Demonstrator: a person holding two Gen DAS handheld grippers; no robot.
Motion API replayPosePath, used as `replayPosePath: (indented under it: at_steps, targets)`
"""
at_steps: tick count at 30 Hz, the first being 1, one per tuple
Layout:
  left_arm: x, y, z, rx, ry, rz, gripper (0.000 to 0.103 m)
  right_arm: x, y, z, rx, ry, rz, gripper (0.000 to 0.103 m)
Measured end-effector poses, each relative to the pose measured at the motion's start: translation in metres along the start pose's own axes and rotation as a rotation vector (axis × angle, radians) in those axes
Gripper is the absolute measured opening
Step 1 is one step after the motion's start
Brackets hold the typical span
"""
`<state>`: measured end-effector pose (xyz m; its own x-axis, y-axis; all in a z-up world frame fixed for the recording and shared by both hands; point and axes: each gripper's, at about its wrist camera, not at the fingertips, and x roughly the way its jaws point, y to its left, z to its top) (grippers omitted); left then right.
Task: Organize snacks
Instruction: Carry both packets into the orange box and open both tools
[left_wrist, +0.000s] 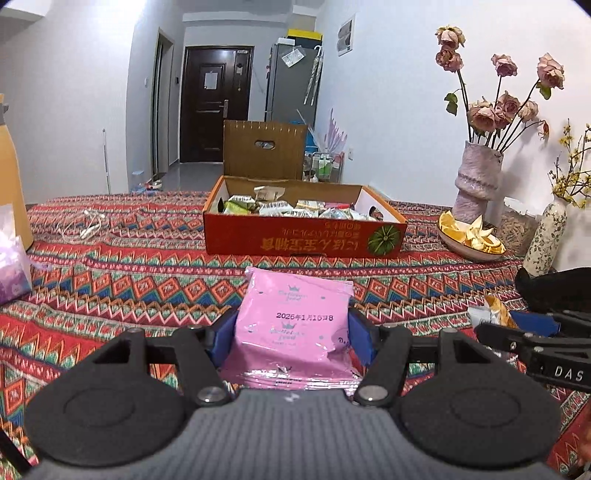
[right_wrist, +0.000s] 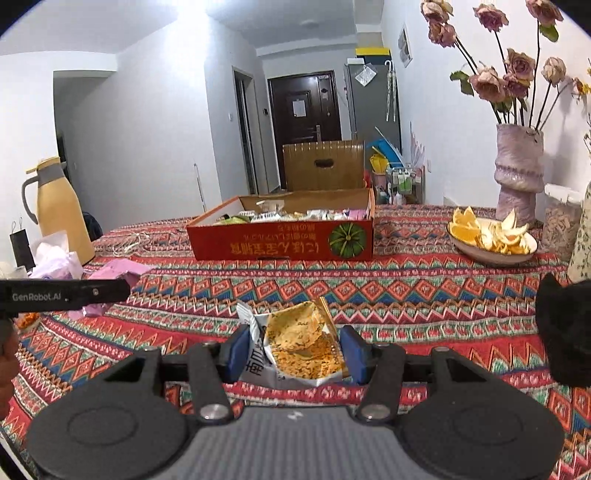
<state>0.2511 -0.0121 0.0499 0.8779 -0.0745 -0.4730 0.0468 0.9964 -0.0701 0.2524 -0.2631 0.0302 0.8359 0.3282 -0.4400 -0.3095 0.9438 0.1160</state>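
Holding one snack per gripper: left gripper jaws clamp the pink packet, right gripper jaws clamp the orange packet, both aimed at the far red box, likely for one trip.

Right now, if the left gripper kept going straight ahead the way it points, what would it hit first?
Most likely the red cardboard box of snacks, dead ahead across bare tablecloth. The left gripper is shut on a pink packet, whose front edge would probably touch first.

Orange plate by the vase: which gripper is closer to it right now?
Right. The right gripper, shut on the yellow snack packet, sits on the plate's side of the table. The left gripper, holding the pink packet, is farther left.
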Motion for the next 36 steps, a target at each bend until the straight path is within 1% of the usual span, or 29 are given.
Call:
replayPosePath:
  at_steps: [5, 10, 15, 20, 26, 29, 36]
  targets:
    - [0.011, 0.000, 0.019, 0.018, -0.033, -0.004, 0.063, 0.011, 0.002, 0.021, -0.038, -0.033, -0.001, 0.052]
    - [0.031, 0.004, 0.044, 0.020, -0.050, -0.015, 0.063, 0.032, 0.001, 0.048, -0.081, -0.061, 0.005, 0.052]
    - [0.055, 0.010, 0.070, 0.013, -0.061, -0.032, 0.063, 0.063, -0.007, 0.076, -0.088, -0.067, 0.016, 0.052]
    - [0.082, 0.011, 0.093, 0.044, -0.074, -0.024, 0.063, 0.095, -0.013, 0.103, -0.097, -0.075, 0.033, 0.052]
    - [0.125, 0.010, 0.118, 0.063, -0.072, -0.042, 0.063, 0.139, -0.022, 0.135, -0.094, -0.078, 0.051, 0.052]
    - [0.153, 0.007, 0.128, 0.076, -0.063, -0.051, 0.063, 0.163, -0.029, 0.149, -0.089, -0.079, 0.052, 0.052]
    - [0.221, 0.010, 0.157, 0.066, -0.047, -0.062, 0.063, 0.230, -0.044, 0.175, -0.090, -0.057, 0.039, 0.052]
